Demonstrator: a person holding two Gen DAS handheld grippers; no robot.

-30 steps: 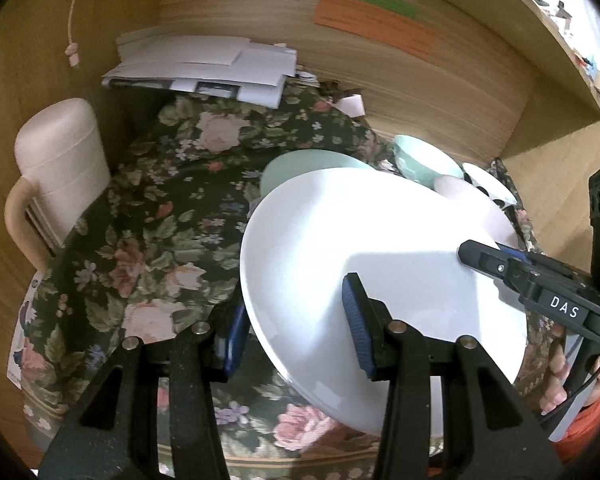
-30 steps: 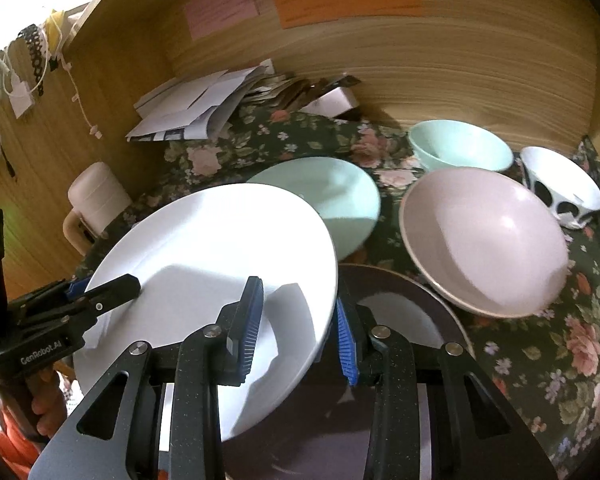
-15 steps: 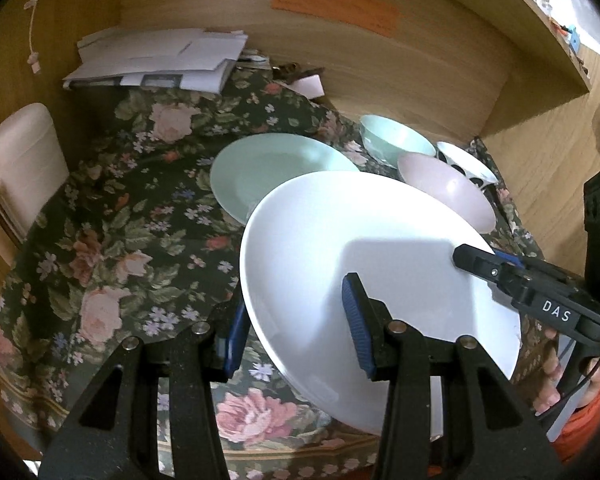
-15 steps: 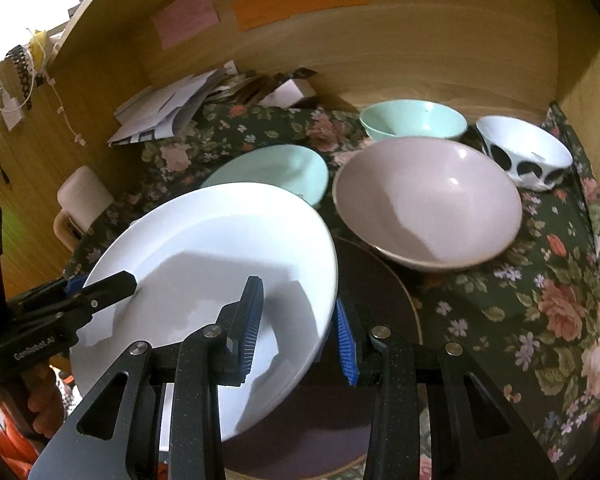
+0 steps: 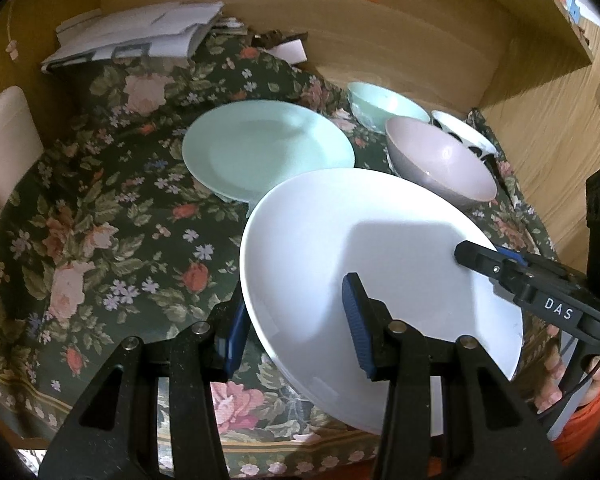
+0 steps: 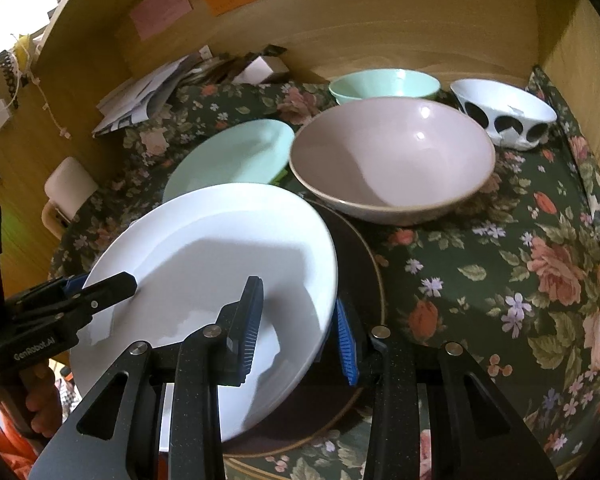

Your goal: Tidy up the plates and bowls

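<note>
Left view, left gripper (image 5: 296, 326): its fingers straddle the near-left rim of the white plate (image 5: 380, 256), one under and one over, closed on the rim.
Left view, plate: it is held tilted above the front edge of the bench (image 5: 100, 240), the right gripper (image 5: 476, 258) pinching its opposite rim.
Left view, others: the mint plate (image 5: 268, 144) lies toward the middle; the pink bowl (image 5: 440, 156), mint bowl (image 5: 384, 100) and spotted bowl (image 5: 464, 136) stand at the back-right corner.
Right view, right gripper (image 6: 298, 320): its fingers clamp the plate's right rim; the dark plate (image 6: 360, 264) lies just under it.
Right view, step: probably stacking the white plate on another plate.
Right view, advice: keep both grips level, move together, lower it centred, and release only when it rests flat, clear of the pink bowl (image 6: 392, 160).
</note>
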